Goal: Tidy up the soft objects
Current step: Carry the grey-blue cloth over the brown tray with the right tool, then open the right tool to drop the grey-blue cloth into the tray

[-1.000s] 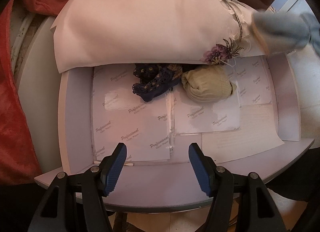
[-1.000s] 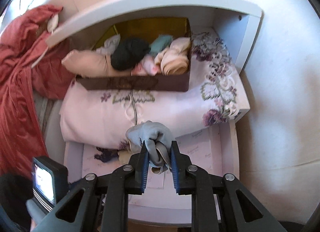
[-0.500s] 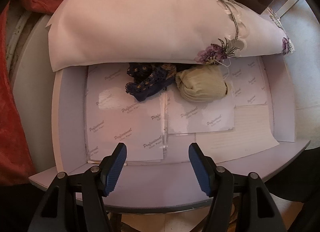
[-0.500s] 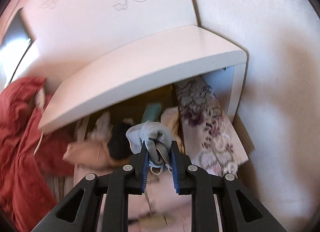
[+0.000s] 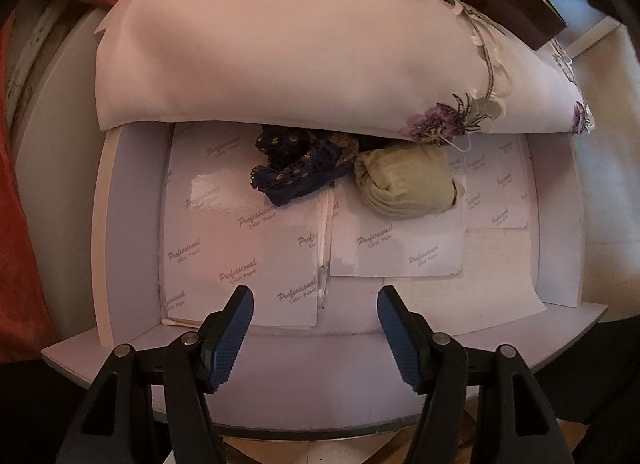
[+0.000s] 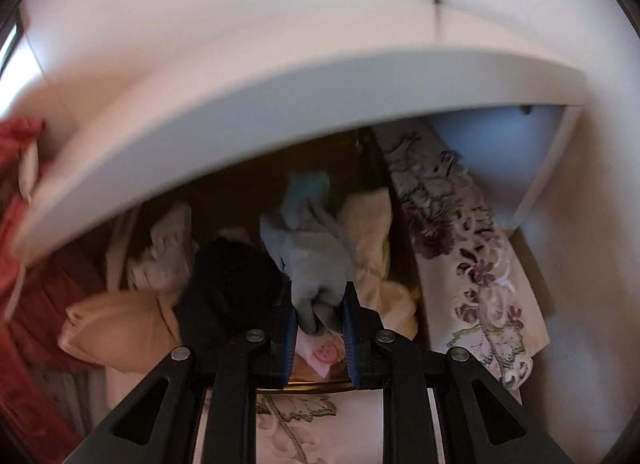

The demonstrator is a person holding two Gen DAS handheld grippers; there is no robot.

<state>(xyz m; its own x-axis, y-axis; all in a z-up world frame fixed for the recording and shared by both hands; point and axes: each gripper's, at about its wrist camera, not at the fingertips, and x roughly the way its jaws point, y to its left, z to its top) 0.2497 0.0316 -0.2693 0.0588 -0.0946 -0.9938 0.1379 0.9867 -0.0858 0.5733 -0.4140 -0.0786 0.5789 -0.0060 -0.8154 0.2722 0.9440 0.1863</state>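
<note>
Grey-blue sock point(image 6: 312, 260) pinched in right tool point(image 6: 320, 320), angled down over box point(image 6: 320, 378)

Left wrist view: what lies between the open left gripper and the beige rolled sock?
Only white printed paper sheets lining the white shelf; nothing soft lies between the left gripper and the beige rolled sock.
</note>
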